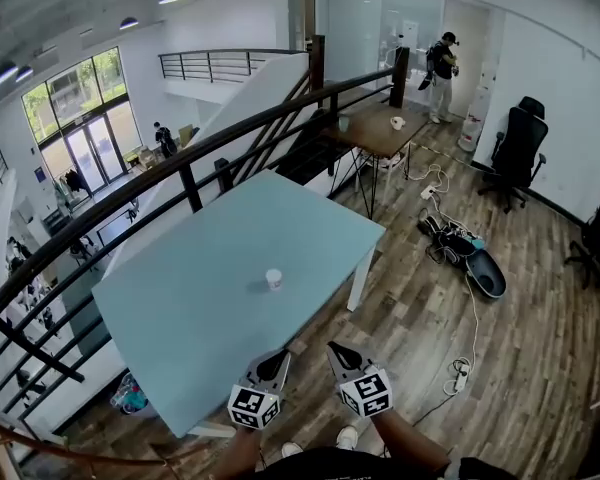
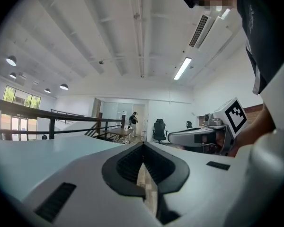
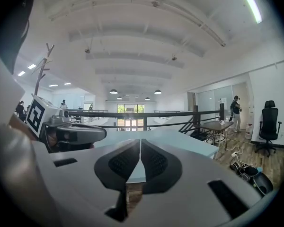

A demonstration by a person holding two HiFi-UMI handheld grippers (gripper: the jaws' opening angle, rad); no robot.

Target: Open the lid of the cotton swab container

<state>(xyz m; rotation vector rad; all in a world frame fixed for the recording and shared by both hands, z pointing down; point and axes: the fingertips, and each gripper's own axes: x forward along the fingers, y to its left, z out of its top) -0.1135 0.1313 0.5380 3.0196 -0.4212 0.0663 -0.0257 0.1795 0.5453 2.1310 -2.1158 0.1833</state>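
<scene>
Both left claw (image 1: pixel 280 356) and right claw (image 1: pixel 335 350) clenched, empty; container (image 1: pixel 273 279) too small to show lid

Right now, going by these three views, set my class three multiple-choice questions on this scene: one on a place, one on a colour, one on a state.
1. Where does the white container stand?
A. Lifted in the air.
B. On the table, ahead of the left gripper and the right gripper.
C. Between the left gripper's fingers.

2. What colour is the table's top?
A. Light blue.
B. Red.
C. Black.

3. How do both grippers' fingers stand?
A. Wide apart.
B. Closed on the container.
C. Closed, with nothing between them.

Answers:
1 B: the head view shows it on the table, beyond both grippers.
2 A: the top is pale blue all over.
3 C: each gripper view shows its fingers together and empty.
</scene>
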